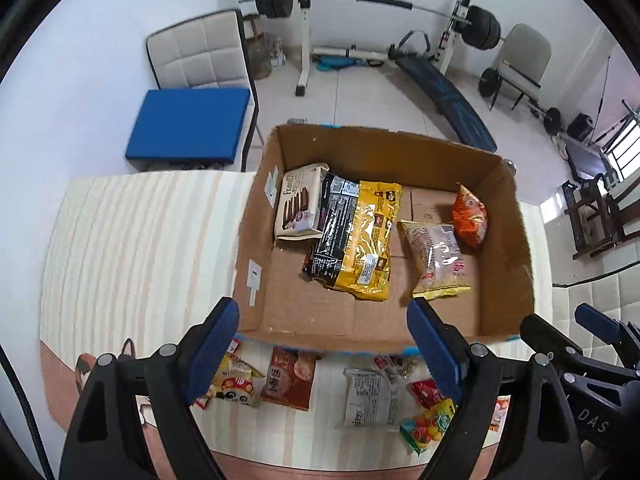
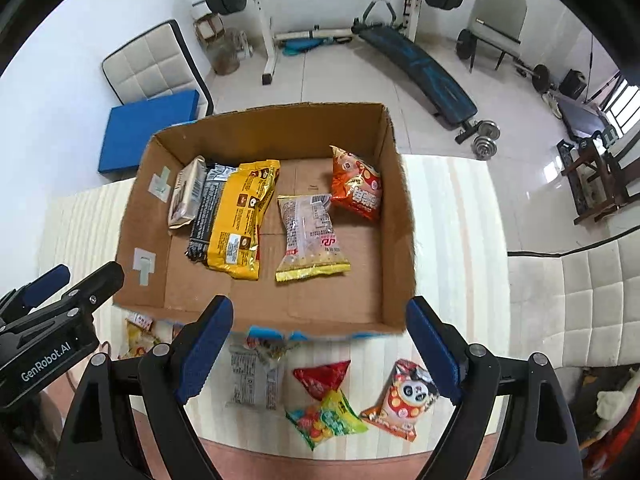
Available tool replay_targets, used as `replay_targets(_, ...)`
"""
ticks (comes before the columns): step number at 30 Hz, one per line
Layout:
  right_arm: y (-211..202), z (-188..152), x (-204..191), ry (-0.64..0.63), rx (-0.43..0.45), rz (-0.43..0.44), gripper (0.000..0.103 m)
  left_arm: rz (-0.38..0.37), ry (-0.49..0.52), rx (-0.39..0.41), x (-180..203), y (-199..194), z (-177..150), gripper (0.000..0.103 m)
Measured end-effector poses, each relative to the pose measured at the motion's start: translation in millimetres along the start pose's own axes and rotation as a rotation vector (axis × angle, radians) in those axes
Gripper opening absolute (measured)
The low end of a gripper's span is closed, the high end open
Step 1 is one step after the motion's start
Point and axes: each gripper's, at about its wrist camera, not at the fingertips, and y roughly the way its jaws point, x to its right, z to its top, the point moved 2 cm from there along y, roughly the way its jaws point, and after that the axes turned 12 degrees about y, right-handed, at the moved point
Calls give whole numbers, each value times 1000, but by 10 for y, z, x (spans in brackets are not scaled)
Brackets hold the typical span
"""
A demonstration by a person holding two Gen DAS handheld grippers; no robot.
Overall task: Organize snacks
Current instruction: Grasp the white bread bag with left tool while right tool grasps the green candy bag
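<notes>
Left wrist: left gripper point(image 1: 324, 340) jaws wide, empty, above cardboard box point(image 1: 516, 264) holding five snack packs. Loose packets point(image 1: 370, 398) lie on desk point(image 1: 140, 240) just before it.

Right wrist: right gripper point(image 2: 320, 340) jaws wide, empty. Risk: grippers close together, may collide reaching packets.

The cardboard box point(image 2: 400, 216) sat on the table point(image 2: 448, 240), five packets inside: the biscuit pack point(image 2: 186, 196) far left, the large bag point(image 2: 244, 220) beside it, the noodle packet point(image 2: 310, 236) and chip bag point(image 2: 356, 188) rightward. Loose snacks point(image 2: 328, 412) lay before the box.
</notes>
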Motion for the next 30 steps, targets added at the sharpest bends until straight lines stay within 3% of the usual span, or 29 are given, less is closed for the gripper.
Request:
replay_targets(7, -332, -298, 75, -1, 48, 27, 90, 16, 18, 58, 102, -371, -245, 86)
replay_targets(13, -313, -583, 233, 37, -22, 81, 90, 18, 22, 30, 166, -392, -496, 86)
replay_targets(18, 214, -915, 553, 153, -197, 84, 90, -27, 2, -127, 244, 137, -851, 86)
replay_targets(24, 1188, -1513, 1053, 522, -471, 164, 90, -28, -18, -276, 374, 756, -1223, 86)
replay_targets(27, 1509, -1713, 1108, 661, -544, 210, 86, -23, -15, -320, 409, 920, -1324, 86)
replay_targets(28, 1628, -1771, 1107, 702, -555, 214, 84, -19, -13, -328, 405, 949, -1331, 86)
replay_targets(30, 1734, -1803, 1080, 719, -556, 197, 69, -14, -4, -334, 418, 1002, -1328, 86)
